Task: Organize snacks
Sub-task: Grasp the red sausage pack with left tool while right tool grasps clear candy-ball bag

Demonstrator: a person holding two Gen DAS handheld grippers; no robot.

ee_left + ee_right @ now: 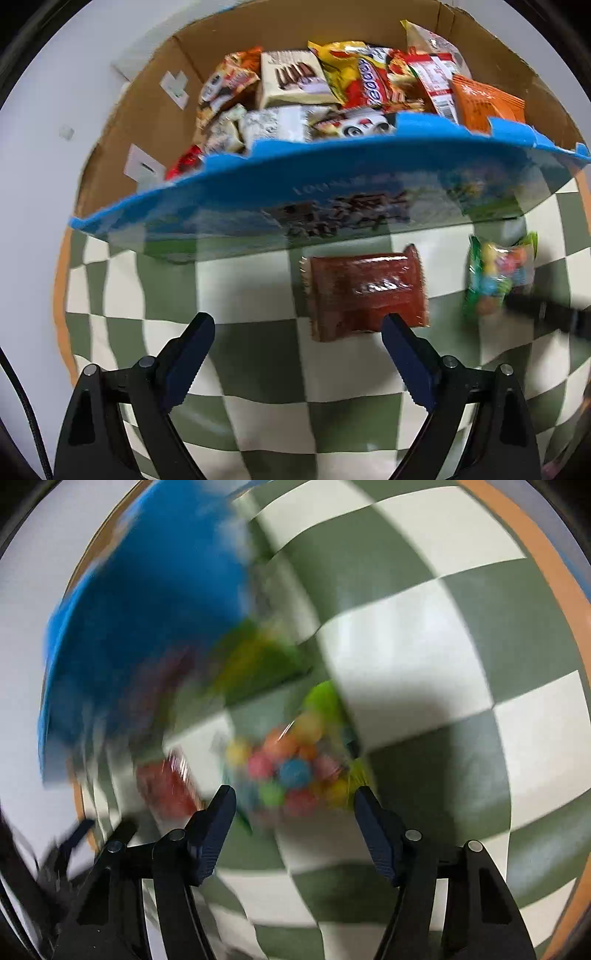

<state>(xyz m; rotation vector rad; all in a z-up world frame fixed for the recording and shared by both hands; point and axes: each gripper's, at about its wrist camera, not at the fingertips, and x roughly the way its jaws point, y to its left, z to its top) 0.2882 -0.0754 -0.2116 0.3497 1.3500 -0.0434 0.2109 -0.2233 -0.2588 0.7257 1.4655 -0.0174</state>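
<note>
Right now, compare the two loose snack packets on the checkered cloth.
The brown packet is flat, rectangular and opaque; the candy bag is see-through, lumpy with multicoloured balls. The brown packet lies nearer the blue box's middle, the candy bag toward its right end. Both lie outside the box.

A flat reddish-brown plastic snack packet [364, 291] lies on the checked cloth beside a clear bag of multicoloured candy balls [291, 768], near the blue-fronted cardboard box [317, 206] heaped with snack packets.

Green and cream checkered tablecloth [258, 288] with an orange edge. On it sit a snack-filled cardboard box [155, 110], a brown-red packet [365, 291] and a bag of colourful candies [498, 273] beside it
</note>
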